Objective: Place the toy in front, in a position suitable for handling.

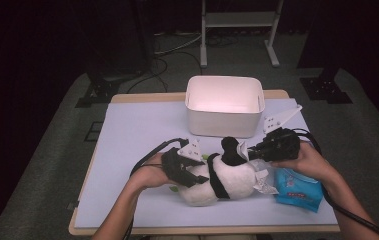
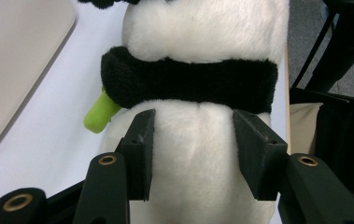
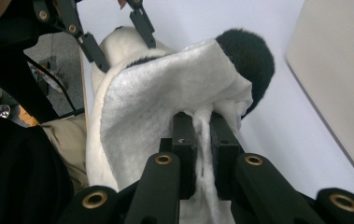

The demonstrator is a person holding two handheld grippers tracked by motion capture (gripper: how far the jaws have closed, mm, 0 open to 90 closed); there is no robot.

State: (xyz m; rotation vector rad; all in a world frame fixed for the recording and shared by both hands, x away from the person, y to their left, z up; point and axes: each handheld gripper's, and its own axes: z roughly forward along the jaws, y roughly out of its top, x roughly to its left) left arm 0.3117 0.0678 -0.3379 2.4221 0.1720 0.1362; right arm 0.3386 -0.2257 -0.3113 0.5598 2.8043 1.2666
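Right now my left gripper (image 2: 191,149) clamps the panda's (image 1: 222,180) body, low centre; right gripper (image 3: 201,140) pinches the wipe (image 3: 165,93). Wipe gently, keep left steady.

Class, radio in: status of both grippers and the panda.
Left gripper clamps panda body. Right gripper shut on white wipe over its head. Nothing in the way.

a lab or recording studio: a small bench (image 1: 127,145) with a pale lilac cover stands on grey carpet (image 1: 42,150), ringed by dark surroundings, with stand feet (image 1: 327,90), loose cables (image 1: 177,50) and a metal frame (image 1: 239,30) behind.
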